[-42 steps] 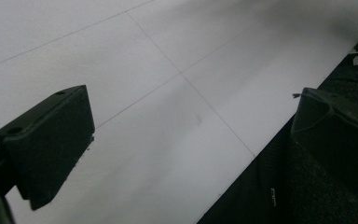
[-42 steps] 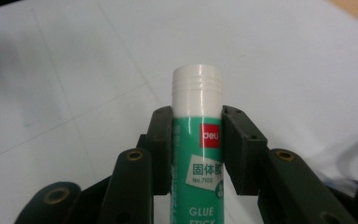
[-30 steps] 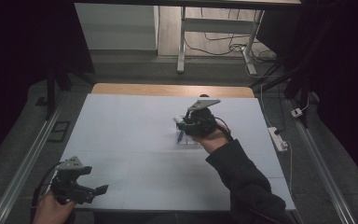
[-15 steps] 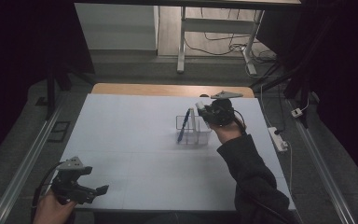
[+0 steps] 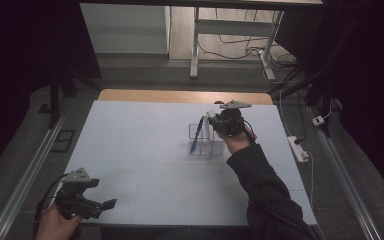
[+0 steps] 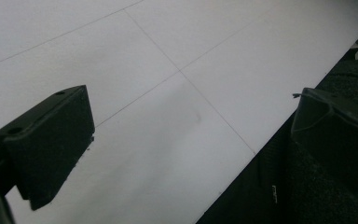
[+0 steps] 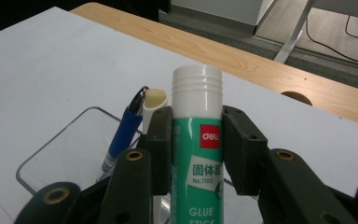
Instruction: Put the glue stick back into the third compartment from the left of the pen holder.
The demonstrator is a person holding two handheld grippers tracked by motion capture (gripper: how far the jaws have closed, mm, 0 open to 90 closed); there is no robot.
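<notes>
I've got the glue stick (image 7: 196,154) pinched upright in the right claw (image 7: 196,140), the two pads pressing its green label from either side, white cap poking out above them. In the high view the right claw (image 5: 226,121) hangs over the clear holder (image 5: 206,141), near the far right part of the white table (image 5: 130,165).

Just beyond my pads and a little to the left stand a blue pen (image 7: 123,135) and a pale capped tube (image 7: 153,103), both leaning in the holder. Its clear rim (image 7: 51,149) runs off to the left below the claw. So the free room, as I judge it, lies right under the stick and toward my side of the pen.

My plan: keep the stick vertical, ease it straight down, and stay clear of the pen so I don't knock it or tip the light holder. I won't release until the base feels seated on the holder's floor; I can't see the bottom of the stick from here, so slowly does it.

Left claw (image 5: 87,202) sits at the near left edge, jaws spread wide with only bare table (image 6: 168,93) between them.
</notes>
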